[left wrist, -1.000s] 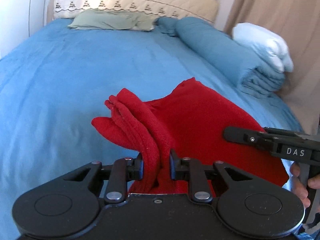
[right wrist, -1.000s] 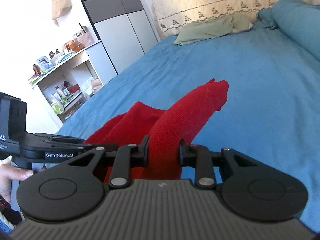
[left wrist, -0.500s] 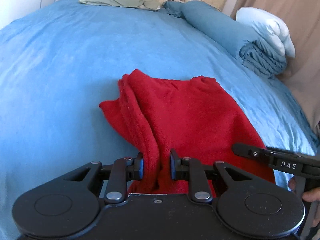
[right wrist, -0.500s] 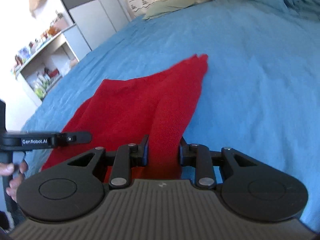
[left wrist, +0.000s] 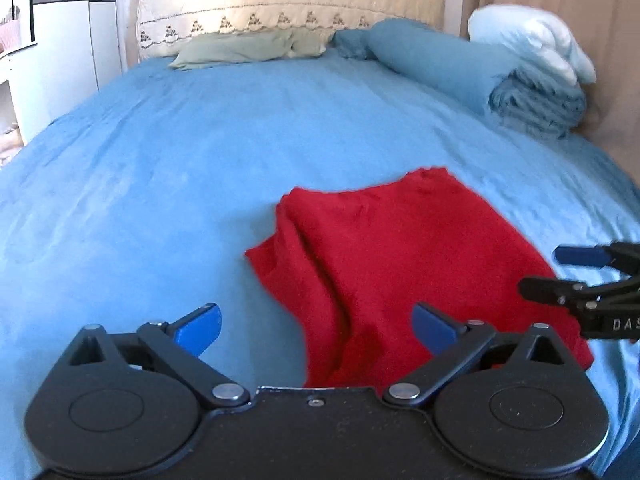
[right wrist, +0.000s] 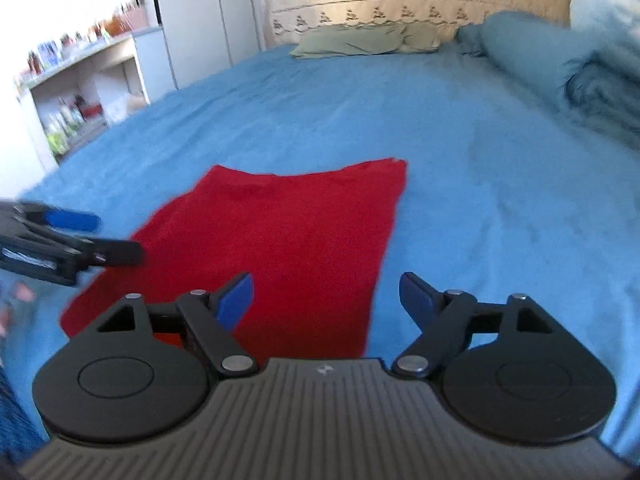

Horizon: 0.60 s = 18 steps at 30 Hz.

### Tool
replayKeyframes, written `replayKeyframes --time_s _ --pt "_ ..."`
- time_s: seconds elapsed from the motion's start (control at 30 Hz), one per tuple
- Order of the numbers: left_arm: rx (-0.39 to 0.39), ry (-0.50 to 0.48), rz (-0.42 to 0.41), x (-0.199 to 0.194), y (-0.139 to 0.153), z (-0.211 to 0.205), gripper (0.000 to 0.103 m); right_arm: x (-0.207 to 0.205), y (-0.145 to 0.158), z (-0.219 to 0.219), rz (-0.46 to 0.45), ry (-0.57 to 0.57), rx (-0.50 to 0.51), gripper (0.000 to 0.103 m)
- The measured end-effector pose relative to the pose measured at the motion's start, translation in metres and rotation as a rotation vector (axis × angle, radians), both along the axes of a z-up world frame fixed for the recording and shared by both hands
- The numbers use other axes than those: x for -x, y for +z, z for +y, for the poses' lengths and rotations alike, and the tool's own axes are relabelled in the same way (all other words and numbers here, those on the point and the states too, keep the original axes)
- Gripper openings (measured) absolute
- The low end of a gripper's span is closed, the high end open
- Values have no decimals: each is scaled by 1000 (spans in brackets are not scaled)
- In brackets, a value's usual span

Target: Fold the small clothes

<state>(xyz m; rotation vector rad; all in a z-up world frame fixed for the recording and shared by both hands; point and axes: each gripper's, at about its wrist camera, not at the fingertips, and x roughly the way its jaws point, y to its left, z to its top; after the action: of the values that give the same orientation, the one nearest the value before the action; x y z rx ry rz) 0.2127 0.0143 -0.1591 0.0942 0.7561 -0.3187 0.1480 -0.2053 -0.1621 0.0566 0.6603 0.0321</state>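
Left wrist view first: my left claw point(left wrist: 316, 330) stands wide open, its jaws having just been opening, and the near edge of the red cloth point(left wrist: 404, 264) lies loose between the blue pads point(left wrist: 200, 328), which do not press on it. On the right wrist view my right claw point(right wrist: 326, 300) is released as well, jaws likewise just opened, with the cloth's point(right wrist: 288, 248) right edge running up between its pads point(right wrist: 236, 300), untouched. Each claw shows in the other's view: the right claw point(left wrist: 560, 276) over the cloth's right side, the left claw point(right wrist: 116, 236) at the cloth's left side.

The cloth lies spread on the blue bed point(left wrist: 160, 168), flat on its right half and rumpled into ridges along its left edge. Beyond the cloth, to the right, sits a rolled blue blanket point(left wrist: 460, 68) with a white pillow point(left wrist: 528, 40) behind it. Straight past the cloth lies a green pillow point(left wrist: 248, 48) against the cream headboard point(left wrist: 288, 4). Left of the bed are shelves point(right wrist: 76, 92), blurred.
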Motion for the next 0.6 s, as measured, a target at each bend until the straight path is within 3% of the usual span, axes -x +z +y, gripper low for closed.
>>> replayKeyframes --time_s 0.07,0.13,0.27,0.33,0.43,0.6 --pt "-24 25 21 0 -7 3 103 4 -7 -1 21 -40 47 96" --pt "-40 51 41 0 -18 7 103 5 -18 -6 55 -71 32 96" --pt "-3 82 112 -4 -37 15 103 7 -28 -13 69 -92 -2 98" --pt "17 104 121 -4 -33 17 102 7 -23 -12 61 -92 -4 97" --pt "39 139 84 6 -2 21 101 18 5 -11 5 -88 4 97" --pt "84 183 -28 46 82 24 103 54 86 -4 -79 -98 8 102"
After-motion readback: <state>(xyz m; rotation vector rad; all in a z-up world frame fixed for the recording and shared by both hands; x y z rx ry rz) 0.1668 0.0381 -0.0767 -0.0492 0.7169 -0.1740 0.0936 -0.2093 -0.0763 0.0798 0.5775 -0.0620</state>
